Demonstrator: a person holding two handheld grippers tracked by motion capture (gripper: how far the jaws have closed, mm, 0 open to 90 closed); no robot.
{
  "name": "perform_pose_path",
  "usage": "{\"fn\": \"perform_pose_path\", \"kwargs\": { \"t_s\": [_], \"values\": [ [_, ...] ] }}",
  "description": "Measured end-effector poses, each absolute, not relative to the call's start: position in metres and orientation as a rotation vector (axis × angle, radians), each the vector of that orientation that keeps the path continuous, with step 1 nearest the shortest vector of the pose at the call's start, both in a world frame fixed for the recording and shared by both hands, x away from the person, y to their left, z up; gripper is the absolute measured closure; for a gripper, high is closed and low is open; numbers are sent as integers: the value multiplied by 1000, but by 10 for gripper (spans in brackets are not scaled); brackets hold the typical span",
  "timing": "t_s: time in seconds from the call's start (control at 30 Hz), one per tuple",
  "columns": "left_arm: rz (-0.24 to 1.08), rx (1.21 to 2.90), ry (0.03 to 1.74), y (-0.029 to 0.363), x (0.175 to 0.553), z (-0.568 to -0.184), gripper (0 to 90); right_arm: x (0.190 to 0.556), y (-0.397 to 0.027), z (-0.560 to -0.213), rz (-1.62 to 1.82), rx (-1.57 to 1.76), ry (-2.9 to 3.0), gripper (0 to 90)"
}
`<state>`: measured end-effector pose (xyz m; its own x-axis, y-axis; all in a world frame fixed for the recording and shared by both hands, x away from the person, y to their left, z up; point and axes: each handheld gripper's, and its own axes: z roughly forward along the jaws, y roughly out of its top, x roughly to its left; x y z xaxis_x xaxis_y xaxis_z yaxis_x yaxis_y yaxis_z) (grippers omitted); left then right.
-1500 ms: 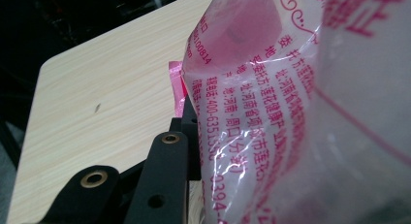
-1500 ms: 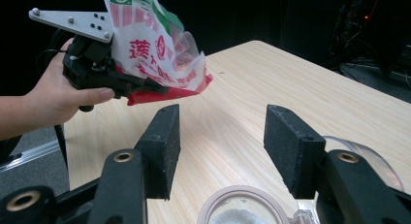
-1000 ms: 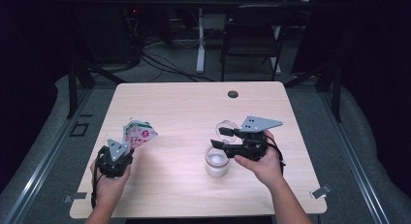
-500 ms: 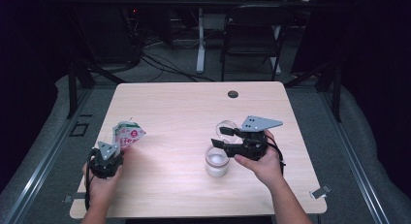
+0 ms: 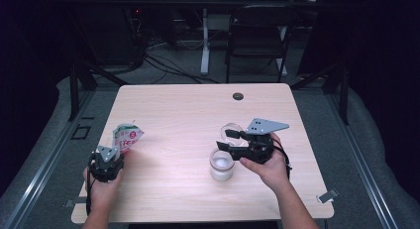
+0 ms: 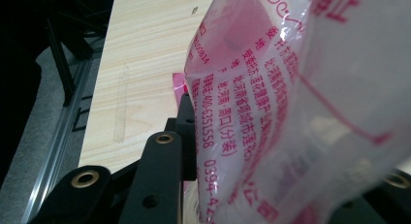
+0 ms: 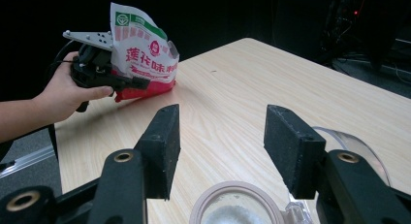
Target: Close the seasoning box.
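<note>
A pink and white snack bag (image 5: 128, 137) stands tilted at the table's left edge, its bottom on the wood. My left gripper (image 5: 118, 148) is shut on it from the near side. One black finger (image 6: 186, 132) presses the printed film of the bag (image 6: 300, 112). The jaws have just been opening slightly with the bag still between them. The right gripper view shows the bag (image 7: 145, 54) and that gripper (image 7: 131, 83) farther off. My right gripper (image 5: 225, 140) stands open just above a clear jar (image 5: 221, 164) holding something white, nothing between its pads (image 7: 165, 141).
A clear round lid (image 5: 233, 130) lies on the table beside the jar, at the right in the right gripper view (image 7: 354, 146). A small black disc (image 5: 238, 96) sits near the table's (image 5: 188, 110) far edge. A chair (image 5: 257, 35) stands beyond the table.
My left hand has carried the bag toward the near left corner and lower, so its bottom now rests on the table. The right hand, jar and lid have not moved.
</note>
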<state>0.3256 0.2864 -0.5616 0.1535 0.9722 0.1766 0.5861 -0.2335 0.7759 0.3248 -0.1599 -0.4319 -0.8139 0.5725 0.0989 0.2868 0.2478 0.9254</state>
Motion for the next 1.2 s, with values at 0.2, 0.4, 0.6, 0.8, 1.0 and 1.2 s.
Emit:
{"fn": "perform_pose_path", "kwargs": {
  "t_s": [0.2,0.4,0.6,0.8,1.0,1.2],
  "values": [
    [918,1905,1488,285,326,-563,705,325,-160,-433,1588,808,2267,467],
    [914,1902,1504,285,325,-563,662,326,-160,-434,1589,810,2270,464],
    [913,1844,1553,288,324,-559,496,326,-158,-434,1585,812,2273,467],
    [884,1826,1546,287,323,-558,302,326,-159,-435,1583,818,2268,460],
    [873,1817,1532,285,321,-557,278,326,-159,-435,1584,819,2266,458],
    [871,1814,1494,282,319,-553,259,326,-159,-435,1583,818,2266,458]
  ]
}}
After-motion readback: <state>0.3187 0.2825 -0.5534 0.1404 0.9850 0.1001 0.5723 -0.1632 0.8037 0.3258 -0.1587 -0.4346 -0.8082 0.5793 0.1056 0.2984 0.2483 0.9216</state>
